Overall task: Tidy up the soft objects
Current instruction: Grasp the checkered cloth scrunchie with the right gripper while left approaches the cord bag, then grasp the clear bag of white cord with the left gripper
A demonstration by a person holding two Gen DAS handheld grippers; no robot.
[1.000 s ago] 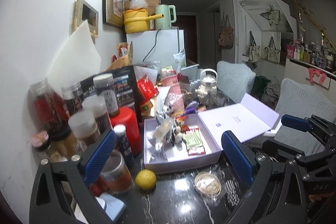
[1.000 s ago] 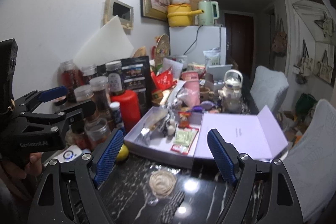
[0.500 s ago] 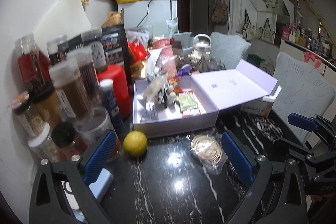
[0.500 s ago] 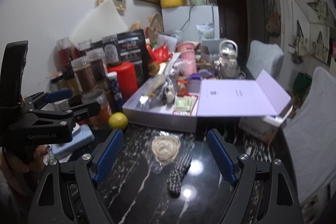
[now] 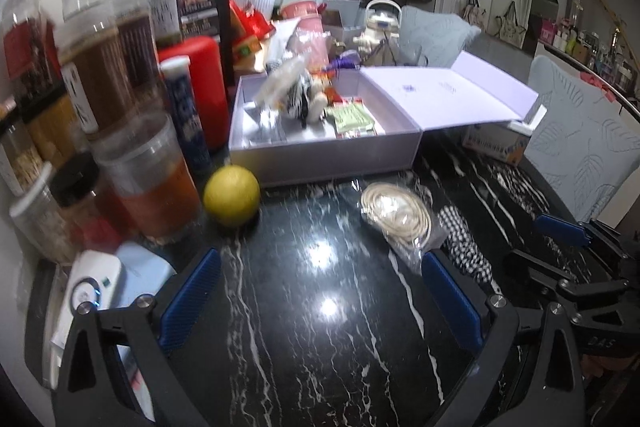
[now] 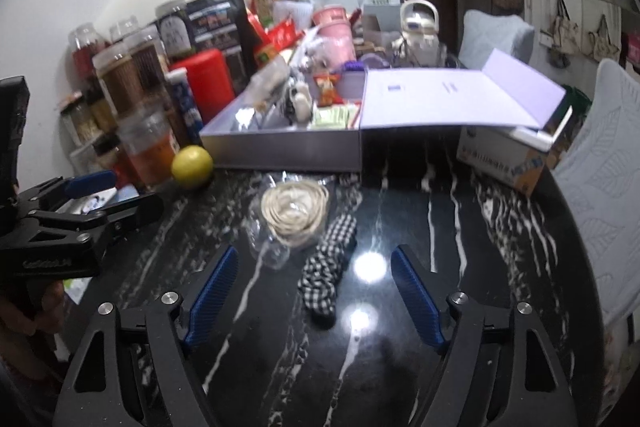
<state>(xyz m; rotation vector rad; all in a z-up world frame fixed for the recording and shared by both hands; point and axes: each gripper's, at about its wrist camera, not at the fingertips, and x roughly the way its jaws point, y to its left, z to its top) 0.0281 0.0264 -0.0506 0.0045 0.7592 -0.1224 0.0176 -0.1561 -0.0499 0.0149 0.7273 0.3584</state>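
- Black marbled bench (image 6: 460, 267), crowded along the wall side with jars and packets, carries the work.
- Checked cloth (image 6: 330, 263) lies loose on the bench, touching the bagged coil of cord (image 6: 294, 213) just beside it; both sit in front of the open box (image 6: 280, 147), outside it.
- Box already holds a few small packets and a striped soft item; whether these were sorted as part of the task I cannot tell.
- Right hand-held gripper (image 6: 316, 301) hangs low over the cloth with jaws wide, holding nothing.
- Left hand-held gripper (image 5: 320, 301) is also wide and empty, over bare bench, with the coil near its right finger.
- Lemon (image 5: 232, 195) rests by the box's near left corner.
- Judgement: the task looks barely begun; cloth and coil are yet to be picked up and put away.
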